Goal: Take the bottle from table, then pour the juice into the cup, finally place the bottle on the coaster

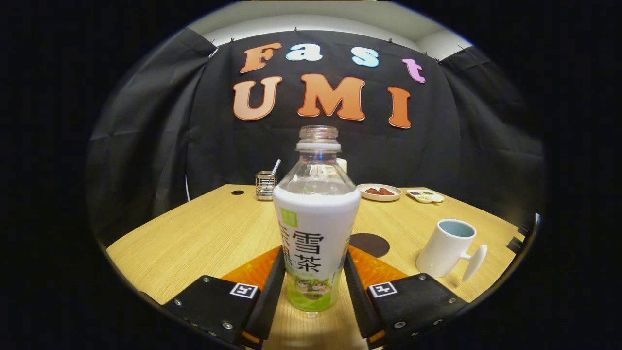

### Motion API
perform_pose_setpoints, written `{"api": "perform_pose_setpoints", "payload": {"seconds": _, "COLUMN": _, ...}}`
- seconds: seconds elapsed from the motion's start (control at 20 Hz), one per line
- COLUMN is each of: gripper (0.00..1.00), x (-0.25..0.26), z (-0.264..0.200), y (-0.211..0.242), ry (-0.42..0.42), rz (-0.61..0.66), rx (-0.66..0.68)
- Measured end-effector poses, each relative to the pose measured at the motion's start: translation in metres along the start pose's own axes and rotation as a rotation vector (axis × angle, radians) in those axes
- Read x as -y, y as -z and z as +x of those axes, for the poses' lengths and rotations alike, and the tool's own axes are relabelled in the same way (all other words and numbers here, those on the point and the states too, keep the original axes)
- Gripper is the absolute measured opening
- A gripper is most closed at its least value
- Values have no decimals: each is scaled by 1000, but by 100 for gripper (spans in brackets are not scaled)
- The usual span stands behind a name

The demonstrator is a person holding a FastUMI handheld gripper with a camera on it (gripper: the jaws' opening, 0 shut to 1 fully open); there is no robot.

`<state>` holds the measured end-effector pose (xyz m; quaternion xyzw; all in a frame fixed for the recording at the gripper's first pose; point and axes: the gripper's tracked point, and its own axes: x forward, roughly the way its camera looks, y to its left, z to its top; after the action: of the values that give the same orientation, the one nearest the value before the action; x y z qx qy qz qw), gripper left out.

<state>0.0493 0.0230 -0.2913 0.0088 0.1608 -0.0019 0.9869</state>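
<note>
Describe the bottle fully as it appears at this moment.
The bottle is clear plastic, uncapped, with a white and green printed sleeve round its body. It stands upright on the wooden table, between the fingers of the gripper, which flank its lower sides closely; firm contact is unclear. The dark round coaster lies just behind it.

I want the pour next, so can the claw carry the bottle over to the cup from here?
Probably yes. The claw has its fingers against both sides of the bottle, and the cup stands apart, ahead to the side, with bare table between.

Far end – wire holder (265,185), snack plate (379,192), sm. tray (425,195).
</note>
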Motion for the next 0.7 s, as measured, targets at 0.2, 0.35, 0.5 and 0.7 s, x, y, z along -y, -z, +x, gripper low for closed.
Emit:
{"api": "perform_pose_setpoints", "payload": {"seconds": 0.2, "gripper": 59, "x": -6, "z": 6, "y": 0, "ry": -48, "rz": 5, "rx": -16}}
{"api": "perform_pose_setpoints", "payload": {"seconds": 0.35, "gripper": 57, "x": -8, "z": 8, "y": -10, "ry": -95, "rz": 103, "rx": -14}}
{"api": "perform_pose_setpoints", "payload": {"seconds": 0.5, "gripper": 57, "x": -4, "z": 14, "y": -20, "ry": -135, "rz": 266, "rx": -9}}
{"api": "perform_pose_setpoints", "payload": {"seconds": 0.7, "gripper": 57, "x": 6, "z": 27, "y": -27, "ry": -154, "rz": 431, "rx": -22}}
